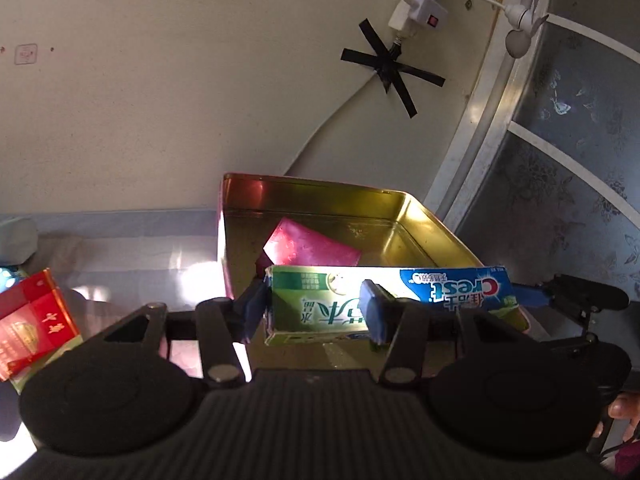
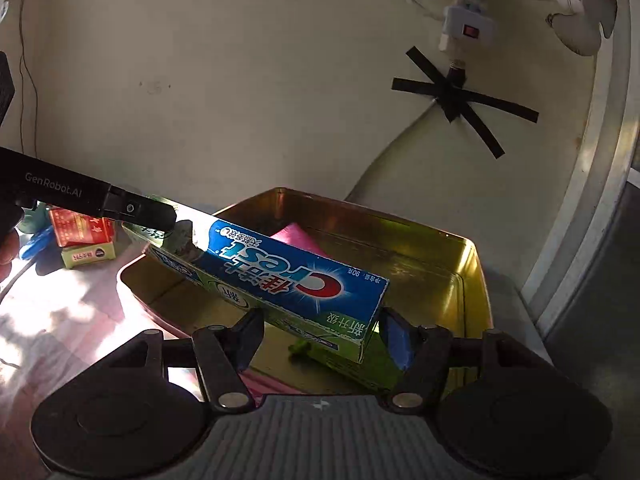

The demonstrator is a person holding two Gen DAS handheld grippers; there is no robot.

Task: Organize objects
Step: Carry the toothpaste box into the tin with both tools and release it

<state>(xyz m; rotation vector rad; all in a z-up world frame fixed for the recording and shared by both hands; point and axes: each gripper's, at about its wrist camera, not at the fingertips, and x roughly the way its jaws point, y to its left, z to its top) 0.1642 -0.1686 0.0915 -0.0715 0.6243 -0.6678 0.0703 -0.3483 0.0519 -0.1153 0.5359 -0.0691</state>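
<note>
A blue and green Crest toothpaste box (image 1: 392,292) is held level over the open gold tin (image 1: 436,224). My left gripper (image 1: 316,312) is shut on its green end. My right gripper (image 2: 324,340) is shut on the other end of the box (image 2: 280,276), above the tin (image 2: 468,276). The left gripper's fingers (image 2: 148,210) show in the right wrist view on the far end. A pink packet (image 1: 312,246) lies inside the tin; it also shows in the right wrist view (image 2: 296,234).
A red carton (image 1: 32,324) lies on the table to the left of the tin, on a green box (image 2: 88,256). A wall with taped cables and a power strip (image 1: 420,4) stands behind. A patterned panel (image 1: 568,160) is at the right.
</note>
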